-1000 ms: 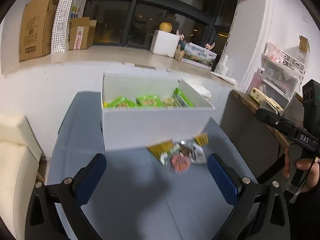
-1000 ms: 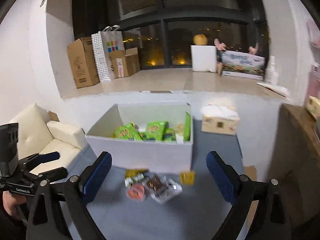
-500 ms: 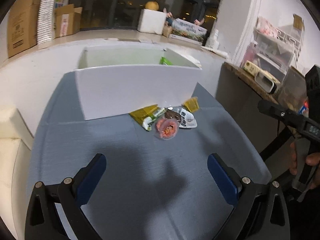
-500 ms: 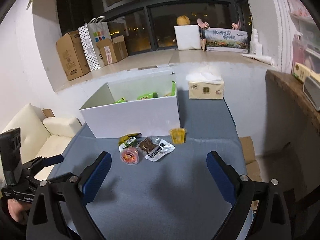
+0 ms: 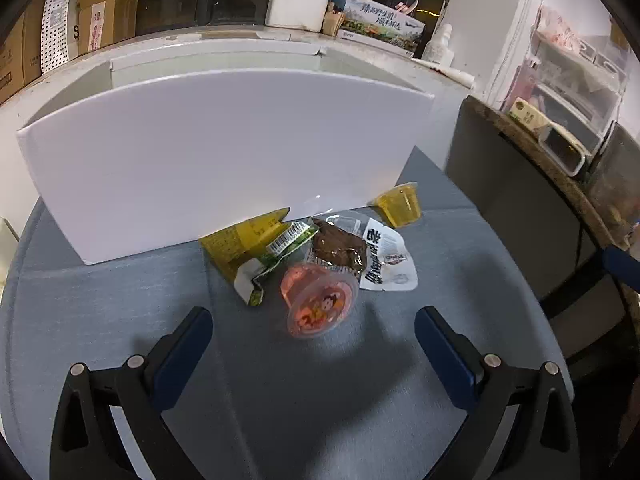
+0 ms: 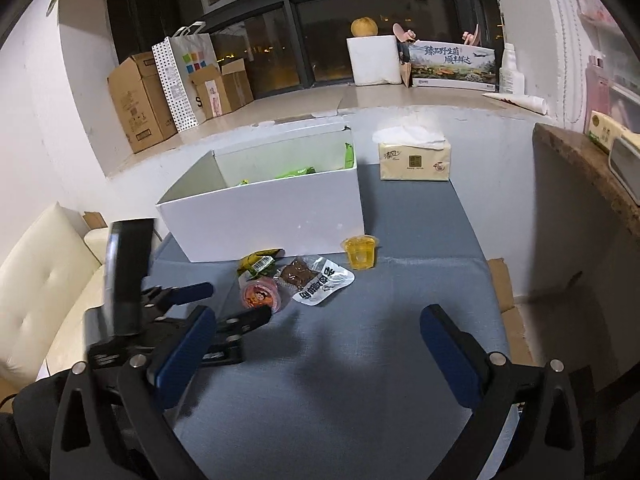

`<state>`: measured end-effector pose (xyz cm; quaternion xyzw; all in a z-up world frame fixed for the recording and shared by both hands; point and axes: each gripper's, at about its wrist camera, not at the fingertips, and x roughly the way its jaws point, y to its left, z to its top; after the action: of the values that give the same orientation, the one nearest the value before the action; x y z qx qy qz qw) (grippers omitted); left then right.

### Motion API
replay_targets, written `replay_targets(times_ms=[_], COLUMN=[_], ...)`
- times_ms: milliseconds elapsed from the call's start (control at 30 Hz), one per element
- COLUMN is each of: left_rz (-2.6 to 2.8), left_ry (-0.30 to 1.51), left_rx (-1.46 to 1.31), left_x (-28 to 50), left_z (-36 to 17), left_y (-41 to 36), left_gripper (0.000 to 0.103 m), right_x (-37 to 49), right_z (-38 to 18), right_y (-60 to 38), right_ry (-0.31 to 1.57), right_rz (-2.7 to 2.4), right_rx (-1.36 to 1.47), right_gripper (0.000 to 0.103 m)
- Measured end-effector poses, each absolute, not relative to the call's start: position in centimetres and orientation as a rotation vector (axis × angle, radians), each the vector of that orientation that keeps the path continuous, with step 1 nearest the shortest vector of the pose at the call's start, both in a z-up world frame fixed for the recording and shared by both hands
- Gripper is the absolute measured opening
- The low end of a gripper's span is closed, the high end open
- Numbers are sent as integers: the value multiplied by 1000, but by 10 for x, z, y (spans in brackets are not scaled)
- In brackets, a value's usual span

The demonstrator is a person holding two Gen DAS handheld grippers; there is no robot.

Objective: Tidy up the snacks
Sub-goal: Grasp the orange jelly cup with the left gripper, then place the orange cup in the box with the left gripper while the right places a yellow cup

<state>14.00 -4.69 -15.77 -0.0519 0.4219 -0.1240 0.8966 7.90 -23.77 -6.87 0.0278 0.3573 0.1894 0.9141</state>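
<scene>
A pink jelly cup [image 5: 318,304] lies on its side on the grey table, just ahead of my open, empty left gripper [image 5: 314,344]. Behind it lie a yellow-green packet [image 5: 248,246], a clear packet with a brown snack [image 5: 362,256] and a yellow jelly cup [image 5: 400,205], all in front of a white box [image 5: 216,152]. In the right wrist view the same pile [image 6: 298,278] sits before the box [image 6: 272,216], which holds green packets [image 6: 294,172]. My right gripper [image 6: 316,344] is open and empty, further back. The left gripper [image 6: 224,304] shows beside the pink cup [image 6: 260,294].
A tissue pack [image 6: 414,156] stands on the table right of the box. A cream sofa [image 6: 36,292] is at the left. A brown counter [image 6: 588,176] with storage boxes is at the right. Cardboard boxes [image 6: 136,100] and a paper bag line the window ledge.
My left gripper has come down and forward close to the pink jelly cup. My right gripper has moved a little nearer the table. The snacks have not moved.
</scene>
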Motion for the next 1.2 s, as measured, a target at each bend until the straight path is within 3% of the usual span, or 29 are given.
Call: replay_targets(times_ms=[300,333,400,500,900,1200], left_rz=[-231,-232,-225,-234,-293,-256], left_ry=[887,887,889,892,804,728], left_rx=[-66,-66,-65,-82,-116,-183], left_x=[153,154,156,156,105,58], left_z=[-171,-171,-172,-171,-137,-105], left_y=[-61,-60,-59,-57,-33,15], left_gripper=[102,98,73,52,51,51], right_x=[76,76,76,75,94,199], right_z=[-69,-69,-69,-70,-91,-138], right_y=[-240,-241,-241,-240,-239,-227], right_ry=[740,740,741,746,785,869], right_rz=[392,393,391,395,447,456], right_rx=[69,72,74,76,94,126], right_gripper=[103,103,103,103,103,103])
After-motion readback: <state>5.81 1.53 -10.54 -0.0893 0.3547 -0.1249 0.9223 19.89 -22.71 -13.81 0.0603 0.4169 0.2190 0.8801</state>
